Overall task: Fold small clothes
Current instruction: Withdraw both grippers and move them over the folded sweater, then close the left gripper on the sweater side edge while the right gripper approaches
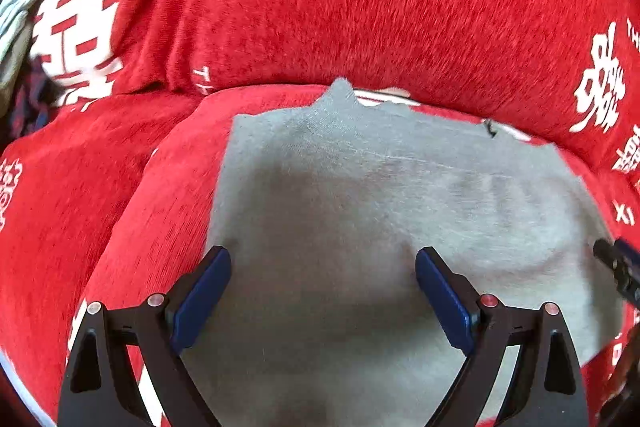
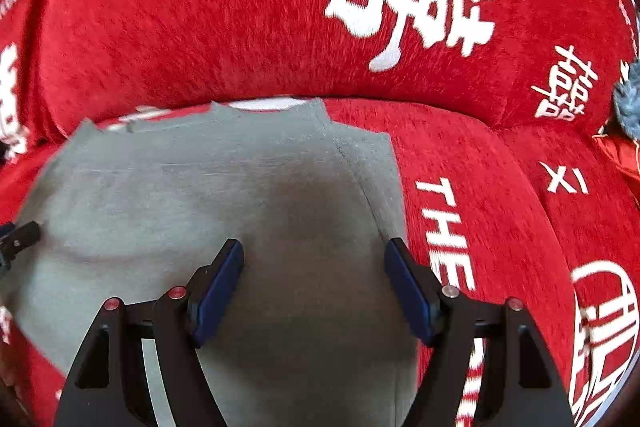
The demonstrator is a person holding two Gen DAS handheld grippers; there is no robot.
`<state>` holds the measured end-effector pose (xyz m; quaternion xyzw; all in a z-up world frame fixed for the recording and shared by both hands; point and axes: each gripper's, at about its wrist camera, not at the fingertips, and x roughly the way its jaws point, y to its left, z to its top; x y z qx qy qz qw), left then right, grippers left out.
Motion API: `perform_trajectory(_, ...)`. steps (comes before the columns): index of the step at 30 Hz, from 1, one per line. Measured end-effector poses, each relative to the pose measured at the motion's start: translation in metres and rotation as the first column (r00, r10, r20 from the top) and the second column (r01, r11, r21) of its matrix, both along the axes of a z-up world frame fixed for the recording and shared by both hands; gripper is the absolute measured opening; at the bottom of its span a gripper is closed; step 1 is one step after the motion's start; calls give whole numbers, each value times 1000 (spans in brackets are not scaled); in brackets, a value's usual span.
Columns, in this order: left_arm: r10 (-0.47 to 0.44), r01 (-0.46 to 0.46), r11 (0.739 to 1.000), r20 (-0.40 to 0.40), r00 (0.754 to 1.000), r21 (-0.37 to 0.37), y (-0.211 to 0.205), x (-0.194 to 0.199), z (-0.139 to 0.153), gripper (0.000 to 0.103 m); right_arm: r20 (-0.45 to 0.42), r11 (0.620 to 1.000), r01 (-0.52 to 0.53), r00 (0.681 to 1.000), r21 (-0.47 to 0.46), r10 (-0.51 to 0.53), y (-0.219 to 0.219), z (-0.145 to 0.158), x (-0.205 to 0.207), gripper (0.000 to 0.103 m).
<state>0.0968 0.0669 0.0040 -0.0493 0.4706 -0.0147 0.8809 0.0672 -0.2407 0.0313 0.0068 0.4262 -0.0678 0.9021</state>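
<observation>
On the seat cushion (image 1: 132,211) of a red sofa printed with white characters, a small grey top (image 1: 360,219) is lying spread flat, its neckline facing the backrest (image 1: 360,7) and its hem running toward the cameras. Its long axis is going from the front edge of the seat to the crease where seat and backrest meet. A notched neck opening is showing at the far edge in both views, with a strip of white print peeking through it. In the right wrist view a seam is curving down the garment's right side, close to its straight right edge.

Over the left part of the garment, the left gripper (image 1: 323,267) is hanging with its blue pads (image 1: 202,297) spread wide, gripping nothing; only grey cloth is showing in the gap. Over the right part, the right gripper (image 2: 314,261) is likewise standing wide apart and empty, its right pad near the garment's right edge. Whether either pair of tips is touching the cloth is not clear.

Each gripper is showing as a dark tip at the edge of the other's view. At the far left, a pale blue-grey cloth (image 1: 20,7) is lying against the backrest. At the far right, something blue-grey and knitted (image 2: 629,95) is sitting at the sofa's end.
</observation>
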Motion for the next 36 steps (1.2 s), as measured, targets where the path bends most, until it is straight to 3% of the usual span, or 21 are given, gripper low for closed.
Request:
perform_trajectory(2,-30,30,999,8,1000,-28,-12,-13,4,94,35,999,-36,999,26,35,16,8,-20,77)
perform_trajectory(4,-61,62,998,23,998,-2,-30,-29,3,94,48,994,-100,994,33,98,43,6,-37,77)
perform_trajectory(7,-59,59,996,-4,998,61,-38,-40,-10,94,23,980,-196,980,-16,197,86,-14,-54,77)
perform_trajectory(9,-53,54,997,-16,998,56,-28,-45,-18,94,-17,977,-201,980,-65,200,93,-32,-58,76)
perform_trajectory(11,-44,44,997,-2,999,63,-17,-54,-18,94,22,982,-187,982,-27,187,79,-33,-68,76)
perform_trajectory(17,-49,48,998,25,998,32,13,-80,-15,94,34,997,-81,996,8,81,13,-30,-83,76)
perform_trajectory(20,2,-2,1000,40,999,-6,28,-99,-8,94,47,997,-79,996,26,78,-1,-24,-97,76)
perform_trajectory(22,53,-49,995,45,998,-86,45,-111,-5,94,67,998,-60,996,37,57,-2,-16,-108,78)
perform_trajectory(25,105,-104,954,-11,994,-281,73,-117,-16,94,102,995,-55,994,85,46,-1,-10,-117,78)
perform_trajectory(27,113,-106,937,4,994,-333,78,-118,-16,94,100,994,-69,993,90,60,6,-11,-112,78)
perform_trajectory(30,73,-61,888,9,997,-456,79,-110,-18,91,87,992,-107,991,70,101,27,-15,-108,78)
perform_trajectory(31,67,-56,870,7,998,-491,78,-102,-20,76,83,991,-116,990,65,110,33,-16,-109,78)
perform_trajectory(32,71,-62,861,-1,997,-506,78,-97,-23,69,78,990,-126,990,61,121,39,-17,-108,78)
perform_trajectory(34,94,-75,824,5,996,-562,84,-86,-29,63,69,988,-148,987,50,144,51,-20,-107,78)
perform_trajectory(36,117,-99,794,-8,993,-599,91,-77,-34,49,58,985,-169,984,32,167,61,-22,-106,78)
